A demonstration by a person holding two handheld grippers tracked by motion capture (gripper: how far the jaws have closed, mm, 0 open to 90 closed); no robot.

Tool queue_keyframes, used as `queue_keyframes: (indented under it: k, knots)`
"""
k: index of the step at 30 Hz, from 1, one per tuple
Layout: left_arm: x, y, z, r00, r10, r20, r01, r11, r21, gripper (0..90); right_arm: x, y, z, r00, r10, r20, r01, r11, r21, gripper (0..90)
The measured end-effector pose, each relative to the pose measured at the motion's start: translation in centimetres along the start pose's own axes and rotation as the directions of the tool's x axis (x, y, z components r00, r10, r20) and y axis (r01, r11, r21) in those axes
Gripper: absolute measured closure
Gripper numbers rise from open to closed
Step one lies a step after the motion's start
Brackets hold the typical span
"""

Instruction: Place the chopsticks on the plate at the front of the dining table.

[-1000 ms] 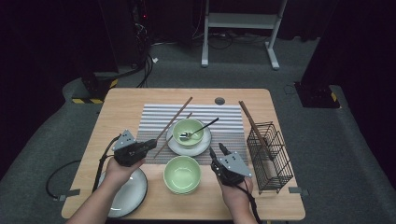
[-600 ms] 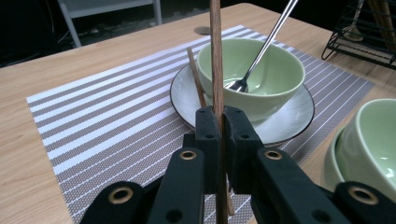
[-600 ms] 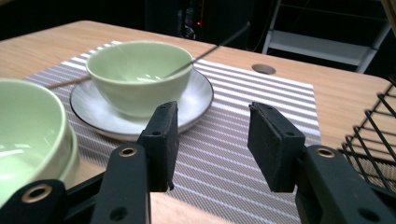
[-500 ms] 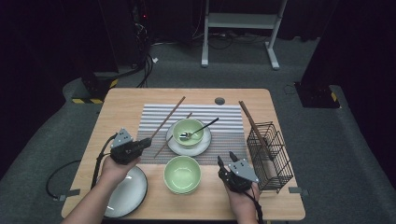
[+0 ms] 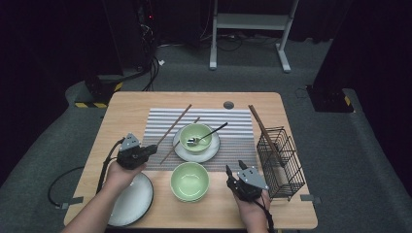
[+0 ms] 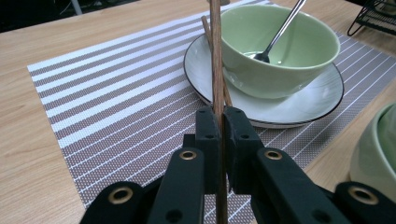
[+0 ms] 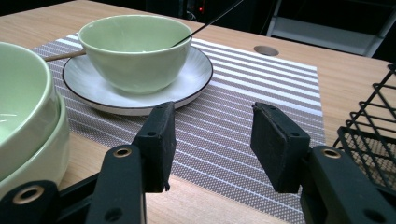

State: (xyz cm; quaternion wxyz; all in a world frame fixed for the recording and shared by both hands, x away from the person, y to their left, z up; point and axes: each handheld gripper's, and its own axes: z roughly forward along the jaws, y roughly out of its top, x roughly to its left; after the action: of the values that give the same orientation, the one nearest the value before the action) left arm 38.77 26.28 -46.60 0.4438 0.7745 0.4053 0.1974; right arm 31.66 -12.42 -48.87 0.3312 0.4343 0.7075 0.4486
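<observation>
High view overhead, far; both gripper views low, close, sharing bowl on plate (image 6: 280,46).

We note a wooden table (image 5: 121,104) carrying a striped mat (image 5: 214,117). On the mat sits a white plate (image 5: 210,151) with a green bowl (image 5: 196,136) on it; a spoon (image 5: 210,134) rests in that bowl, handle leaning over the rim. A second green bowl (image 5: 190,181) stands near the table's front edge, just off the mat. A grey plate (image 5: 133,199) lies at the front left corner. A black wire basket (image 5: 281,161) stands at the right edge. Beyond the table, a white metal stand (image 5: 250,29) and cables (image 5: 148,63) on dark floor.
</observation>
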Motion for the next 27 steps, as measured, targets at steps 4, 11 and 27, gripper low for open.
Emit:
queue_keyframes:
  k: [4,11,27]
  knots:
    - [0.0,0.0,0.5,1.0,0.0,0.0,0.0,0.9999,0.014,84.8,0.0,0.0,-0.1,1.0,0.003,0.001,-0.003,1.0,-0.003,50.1]
    - [0.1,0.6,1.1,1.0,0.003,-0.002,-0.003,0.9996,0.028,84.8,-0.2,0.1,-0.1,0.9999,0.01,0.002,-0.01,1.0,-0.005,50.4]
    - [-0.1,1.3,3.5,0.9998,-0.016,-0.013,0.017,0.9966,0.081,84.7,-0.3,0.4,-0.5,0.9999,0.011,0.005,-0.011,1.0,-0.024,51.8]
